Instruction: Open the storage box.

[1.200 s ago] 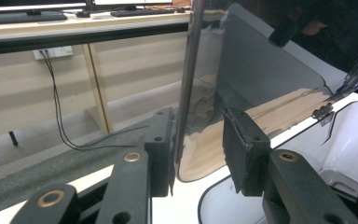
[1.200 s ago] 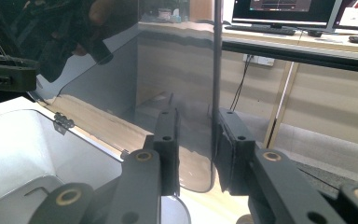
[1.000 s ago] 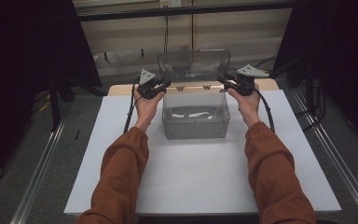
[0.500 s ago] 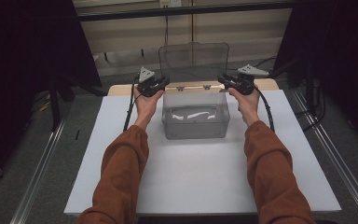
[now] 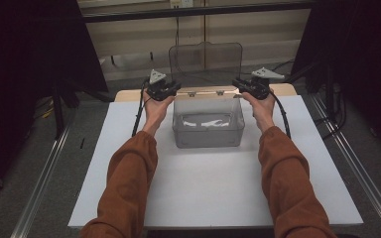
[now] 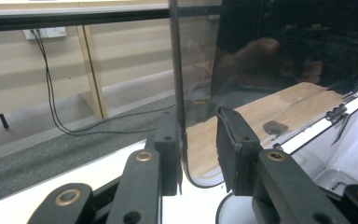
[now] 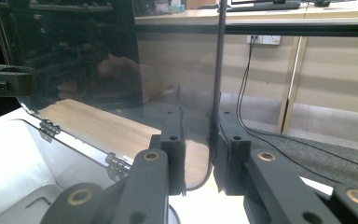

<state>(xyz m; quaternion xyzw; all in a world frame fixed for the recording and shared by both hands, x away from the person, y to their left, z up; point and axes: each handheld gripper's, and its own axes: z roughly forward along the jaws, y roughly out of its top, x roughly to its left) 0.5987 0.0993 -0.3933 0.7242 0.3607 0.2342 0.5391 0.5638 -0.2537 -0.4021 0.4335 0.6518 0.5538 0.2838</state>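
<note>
A clear plastic box [image 5: 207,134] stands on the white table top, its hinged lid [image 5: 206,62] raised upright behind it. My left gripper [image 5: 174,88] is at the lid's lower left edge and my right gripper [image 5: 238,83] at its lower right edge. In the left gripper view the lid [image 6: 284,56] has its edge between the jaws of the gripper [image 6: 200,154], against one jaw, with a gap to the other. In the right gripper view the jaws of the gripper [image 7: 198,149] have just been closing around the lid [image 7: 74,56], whose edge lies against one jaw only.
Pale items [image 5: 206,121] lie in the bottom of the box. The white table top [image 5: 203,198] ends close behind the box, where a wooden strip [image 5: 129,94] shows. A dark rail [image 5: 198,11] crosses above, and cables hang behind the table.
The lid has swung up from a tilt over the box to upright. Both hands followed it slightly upward and back, staying at its two side edges.
</note>
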